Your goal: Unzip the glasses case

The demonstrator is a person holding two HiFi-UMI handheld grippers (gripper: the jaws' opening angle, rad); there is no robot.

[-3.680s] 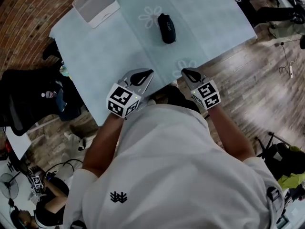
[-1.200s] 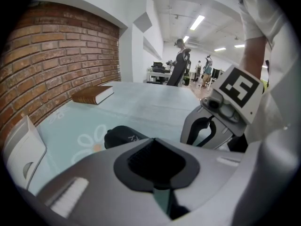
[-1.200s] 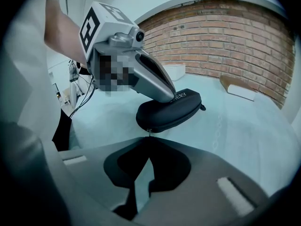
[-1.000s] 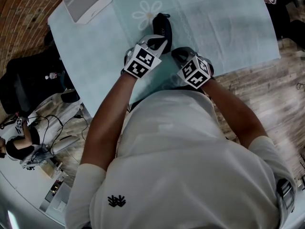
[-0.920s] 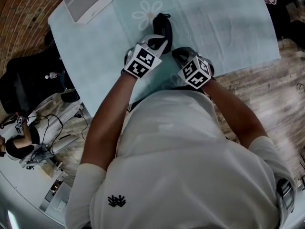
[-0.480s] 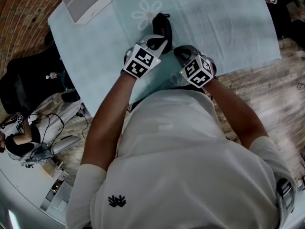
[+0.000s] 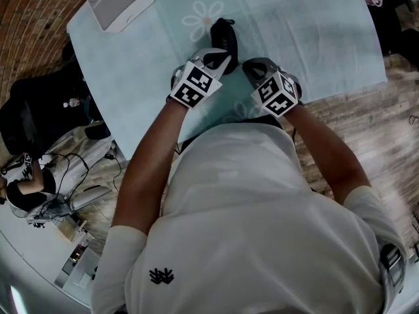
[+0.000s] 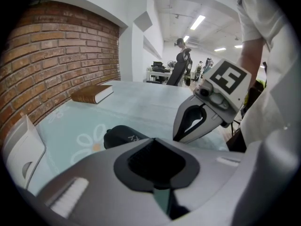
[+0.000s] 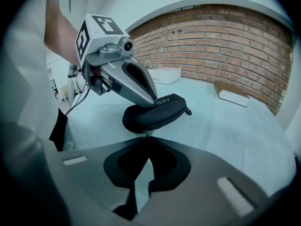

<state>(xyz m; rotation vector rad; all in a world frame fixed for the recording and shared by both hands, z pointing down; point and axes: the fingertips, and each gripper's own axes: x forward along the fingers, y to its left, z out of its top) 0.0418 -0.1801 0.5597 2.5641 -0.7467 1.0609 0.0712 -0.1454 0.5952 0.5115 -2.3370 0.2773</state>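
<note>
The white box [image 7: 118, 2] sits at the far left corner of the table [image 7: 98, 51], close to two edges. From the box over to the glasses case [image 7: 226, 34] the blue cloth [image 7: 150, 64] is bare. A daisy print [image 7: 203, 15] is just beside the case. The case lies out on the cloth, a little way in from the front edge, with its long side pointing away from the person.

The left gripper [image 7: 222, 59] has its jaws together. Its tip rests on top of the case. Just to the right, the right gripper [image 7: 251, 66] is at the near end of the case. Both grippers are close to the front edge of the table. Past them the cloth is wide and bare all the way to the right edge.

The head view is too far up to show the zipper. The right gripper view shows it well. There the right gripper [image 9: 146, 139] has its jaws pinched on the little zipper pull [image 9: 145, 133], which sticks out of the case [image 9: 155, 112]. The case looks shut. That view also shows the left gripper [image 9: 153, 101] touching the lid.

The left gripper view shows a book [image 8: 91, 94] lying far back near the brick wall [image 8: 47, 55]. The head view does not reach that far.
</note>
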